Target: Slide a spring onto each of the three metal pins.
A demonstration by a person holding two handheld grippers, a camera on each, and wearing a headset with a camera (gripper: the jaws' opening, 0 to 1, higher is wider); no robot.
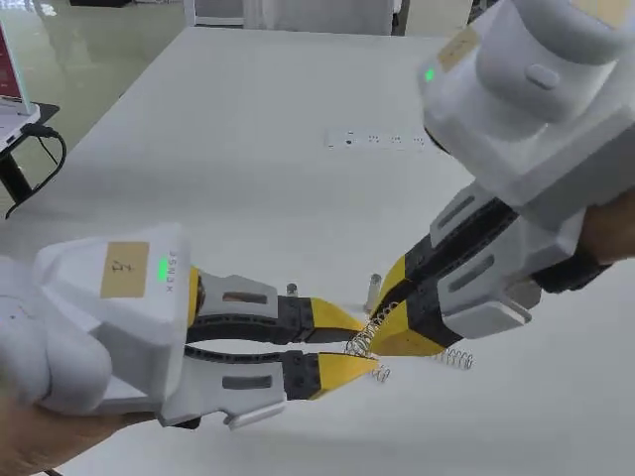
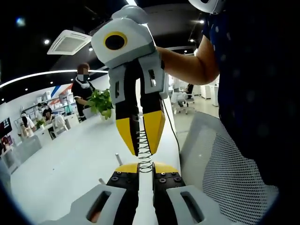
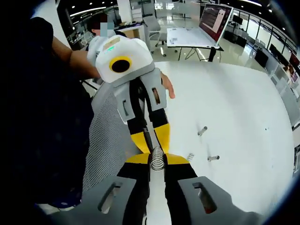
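My left gripper (image 2: 145, 168) and right gripper (image 3: 157, 161) meet tip to tip low over the white table (image 1: 248, 178). A steel spring (image 2: 144, 149) runs between them, with the right gripper's yellow fingers (image 2: 154, 129) shut on it. In the right gripper view, a thin grey rod that looks like a pin (image 3: 148, 138) sits between the left gripper's nearly shut jaws, in line with the spring (image 3: 158, 160). Two short metal pins (image 1: 292, 290) (image 1: 375, 290) stand on the table just behind the tips. Two loose springs (image 1: 456, 357) (image 1: 382, 374) lie beside them.
A row of sockets (image 1: 375, 138) is set in the table further back. A laptop (image 1: 10, 89) sits on a side stand at the far left. People (image 2: 83, 89) and a potted plant (image 2: 101, 102) are in the room beyond the table.
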